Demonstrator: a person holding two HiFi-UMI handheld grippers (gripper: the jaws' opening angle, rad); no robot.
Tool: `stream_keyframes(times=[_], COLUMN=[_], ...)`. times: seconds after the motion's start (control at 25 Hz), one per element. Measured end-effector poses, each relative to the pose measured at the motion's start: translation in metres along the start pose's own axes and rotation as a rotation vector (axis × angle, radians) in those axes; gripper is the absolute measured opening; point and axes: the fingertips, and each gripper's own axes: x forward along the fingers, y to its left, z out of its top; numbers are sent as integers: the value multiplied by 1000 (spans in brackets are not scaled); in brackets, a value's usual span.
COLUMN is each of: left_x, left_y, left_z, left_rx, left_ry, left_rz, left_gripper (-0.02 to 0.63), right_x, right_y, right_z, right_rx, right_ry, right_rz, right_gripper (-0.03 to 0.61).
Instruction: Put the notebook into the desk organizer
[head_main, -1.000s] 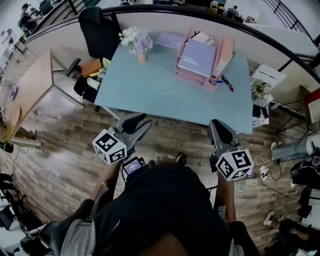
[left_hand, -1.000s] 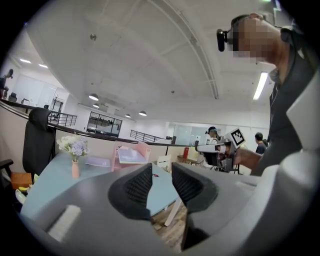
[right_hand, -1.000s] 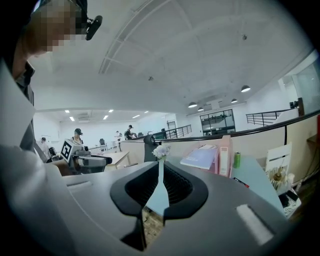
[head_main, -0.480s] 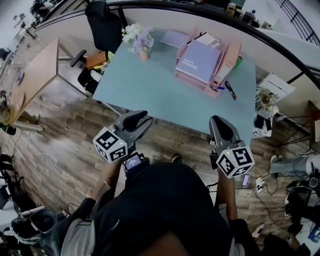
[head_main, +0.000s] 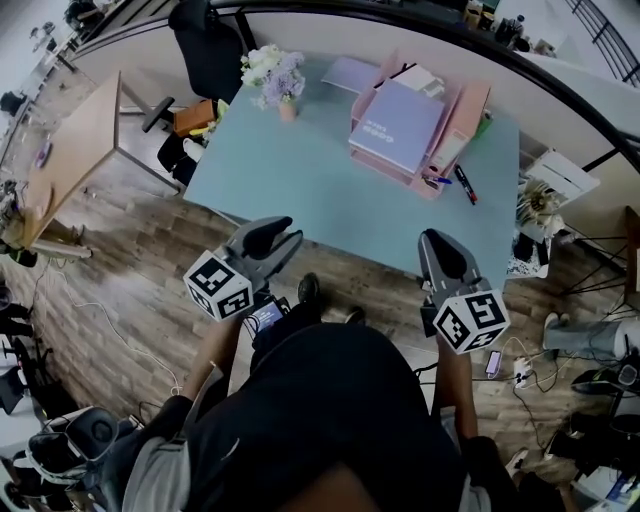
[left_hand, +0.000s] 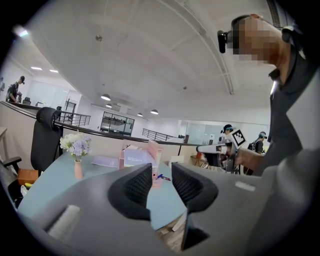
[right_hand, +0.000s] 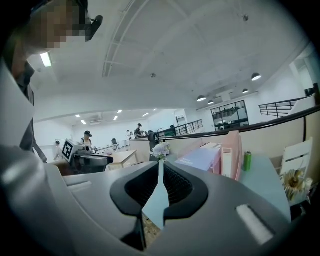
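Note:
A lavender notebook (head_main: 398, 125) lies on top of the pink desk organizer (head_main: 447, 135) at the far right of the light blue desk (head_main: 300, 180). My left gripper (head_main: 283, 232) and right gripper (head_main: 436, 242) are held close to the person's body, short of the desk's near edge and well away from the organizer. Both are shut and hold nothing. In the left gripper view the jaws (left_hand: 161, 182) point at the organizer (left_hand: 152, 150) and the notebook (left_hand: 136, 156). The right gripper view has the jaws (right_hand: 161, 187) together, with the notebook (right_hand: 200, 159) and organizer (right_hand: 231, 152) beyond them.
A small vase of flowers (head_main: 280, 85) and a flat lavender folder (head_main: 345, 75) stand at the desk's far side. Pens (head_main: 462, 182) lie beside the organizer, and a green can (right_hand: 247, 161) stands behind it. A black chair (head_main: 210, 50) and a wooden table (head_main: 70, 160) are at the left.
Both grippers stay shut near the body. The head view has drifted a little, so the desk sits slightly further right in the picture.

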Motion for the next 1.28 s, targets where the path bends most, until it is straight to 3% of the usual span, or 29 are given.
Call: stream_keyframes(times=[0.48,1.04,1.28], left_x=[67,104,119], left_y=[58,118,133], left_z=[32,36,30], left_rx=[29,21,29], left_ry=[8,49,64], left_rz=[-178,-354,-403], left_gripper=[150,152,151], right_x=[30,70,88], right_y=[-21,-20,-25], right_z=[15,20,17], right_rx=[33,51,52], right_ry=[-21,-35,-18], right_rz=[-171,-347,-381], right_gripper=[14,37,48])
